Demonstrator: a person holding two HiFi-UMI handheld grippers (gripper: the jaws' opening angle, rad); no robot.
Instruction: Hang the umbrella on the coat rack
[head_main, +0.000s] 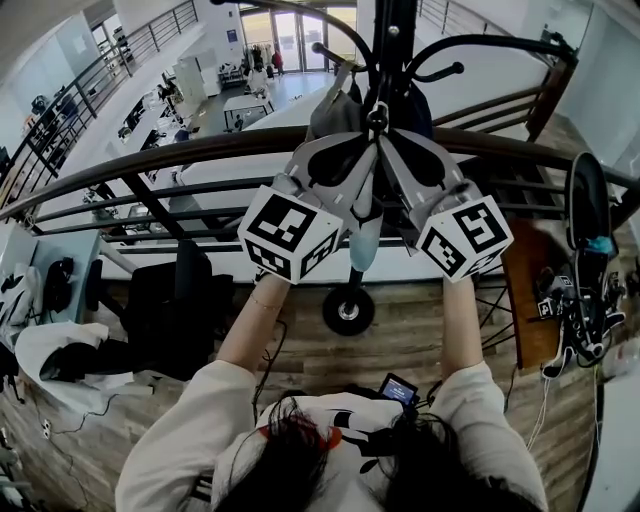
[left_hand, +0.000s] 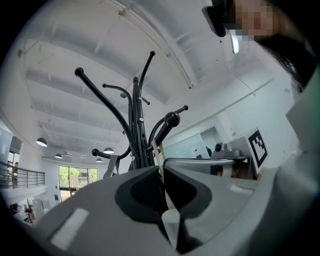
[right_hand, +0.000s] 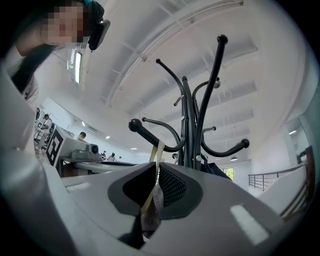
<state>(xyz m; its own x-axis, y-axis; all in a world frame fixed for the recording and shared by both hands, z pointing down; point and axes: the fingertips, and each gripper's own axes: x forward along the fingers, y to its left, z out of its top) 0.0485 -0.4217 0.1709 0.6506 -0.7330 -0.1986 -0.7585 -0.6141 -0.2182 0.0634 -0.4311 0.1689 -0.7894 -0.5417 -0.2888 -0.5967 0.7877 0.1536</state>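
Left gripper (left_hand: 163, 192), right gripper (right_hand: 154, 187) pinch strap (right_hand: 157, 150) — umbrella (head_main: 365, 245) below.

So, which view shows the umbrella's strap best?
The right gripper view: the strap runs from the closed jaws up to a coat rack hook. Left gripper view shows a sliver; head view hides it.

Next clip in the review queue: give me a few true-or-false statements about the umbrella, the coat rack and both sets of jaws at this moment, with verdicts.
1. The left gripper and the right gripper both have their jaws shut on the pale strap. True.
2. The umbrella lies on the floor. False: it hangs between the two grippers.
3. The coat rack is dark, with ball-tipped hooks. True.
4. The umbrella is opened out. False: it is folded up.
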